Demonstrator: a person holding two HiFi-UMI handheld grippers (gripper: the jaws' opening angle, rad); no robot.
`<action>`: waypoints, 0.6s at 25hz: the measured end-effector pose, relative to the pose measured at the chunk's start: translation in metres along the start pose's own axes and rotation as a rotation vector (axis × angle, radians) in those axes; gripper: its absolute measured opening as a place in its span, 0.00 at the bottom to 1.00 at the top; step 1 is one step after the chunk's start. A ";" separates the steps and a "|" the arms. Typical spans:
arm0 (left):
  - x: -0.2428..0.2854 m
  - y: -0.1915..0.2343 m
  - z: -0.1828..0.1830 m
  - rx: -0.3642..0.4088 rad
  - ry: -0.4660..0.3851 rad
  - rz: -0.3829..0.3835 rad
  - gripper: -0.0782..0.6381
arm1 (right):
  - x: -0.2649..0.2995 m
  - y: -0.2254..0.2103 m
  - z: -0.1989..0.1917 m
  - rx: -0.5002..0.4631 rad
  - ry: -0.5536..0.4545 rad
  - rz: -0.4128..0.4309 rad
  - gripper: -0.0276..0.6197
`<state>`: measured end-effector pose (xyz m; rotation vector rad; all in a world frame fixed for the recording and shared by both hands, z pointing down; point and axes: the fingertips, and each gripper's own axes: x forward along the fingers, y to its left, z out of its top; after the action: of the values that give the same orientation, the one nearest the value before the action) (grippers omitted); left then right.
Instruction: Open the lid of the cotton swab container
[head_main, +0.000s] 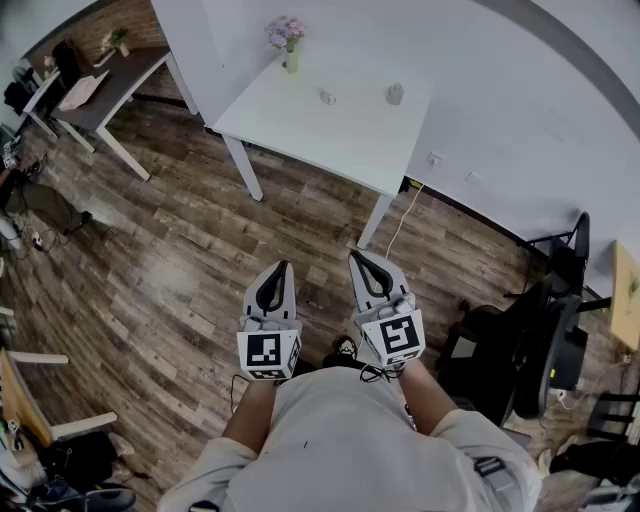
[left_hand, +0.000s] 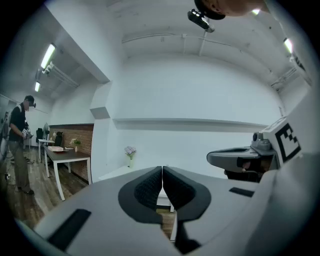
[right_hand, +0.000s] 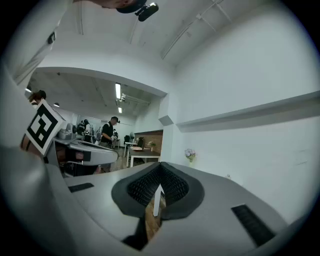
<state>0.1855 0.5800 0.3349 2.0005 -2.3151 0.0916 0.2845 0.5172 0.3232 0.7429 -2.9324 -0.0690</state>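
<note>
A white table (head_main: 330, 120) stands far ahead across the wooden floor. On it are a small grey cylindrical container (head_main: 395, 94) and a smaller clear item (head_main: 327, 97); both are too small to tell which holds the cotton swabs. My left gripper (head_main: 279, 268) and right gripper (head_main: 357, 257) are held side by side at waist height, well short of the table, over the floor. Both are shut with nothing between the pads. In the left gripper view my left gripper (left_hand: 162, 169) is shut, and in the right gripper view my right gripper (right_hand: 160, 167) is shut too.
A vase of flowers (head_main: 288, 42) stands at the table's far corner by the white wall. A brown-topped desk (head_main: 115, 75) is at the far left and black office chairs (head_main: 550, 340) at the right. A person (left_hand: 19, 145) stands off to the left. A white cable (head_main: 400, 225) trails from the wall.
</note>
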 end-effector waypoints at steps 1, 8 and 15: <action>-0.002 -0.006 -0.001 -0.005 0.004 -0.002 0.14 | -0.004 -0.002 -0.005 -0.010 0.004 0.009 0.04; -0.009 -0.039 -0.016 -0.041 0.036 -0.054 0.14 | -0.020 -0.003 -0.024 -0.016 0.051 0.051 0.04; -0.010 -0.063 -0.035 -0.062 0.084 -0.128 0.14 | -0.029 -0.002 -0.037 -0.003 0.010 0.088 0.04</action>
<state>0.2498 0.5839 0.3678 2.0661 -2.1084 0.0935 0.3148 0.5290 0.3565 0.6103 -2.9508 -0.0620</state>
